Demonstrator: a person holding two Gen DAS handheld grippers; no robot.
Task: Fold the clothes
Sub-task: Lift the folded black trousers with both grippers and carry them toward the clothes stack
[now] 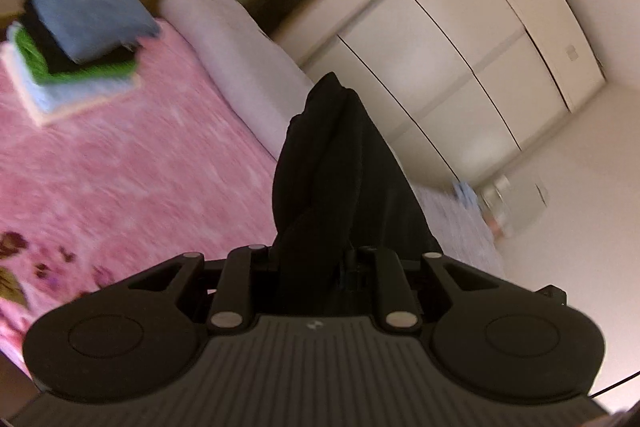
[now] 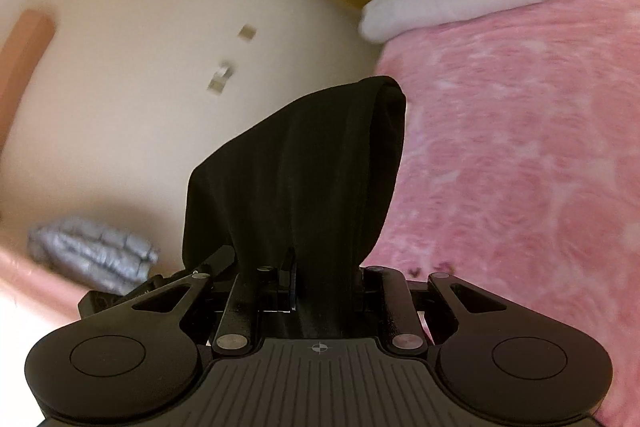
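Left wrist view: the left gripper (image 1: 316, 259) had its jaws closed on a black garment (image 1: 340, 163), a soft matte cloth bunched into vertical folds and raised above the bed. A pink, mottled plush blanket (image 1: 132, 167) covered the bed, bearing a square stack of folded clothes (image 1: 80, 35) in blue, black, green, pale blue and cream layers. A white rolled pillow (image 1: 240, 55) lay along the blanket's edge, with a cream panelled wardrobe (image 1: 460, 59) beyond. Right wrist view: the right gripper (image 2: 320, 279) likewise clamped the black garment (image 2: 304, 167), draped there in a smooth hood-like arch. A grey quilted bundle (image 2: 92, 251) lay by the pale wall (image 2: 120, 87).
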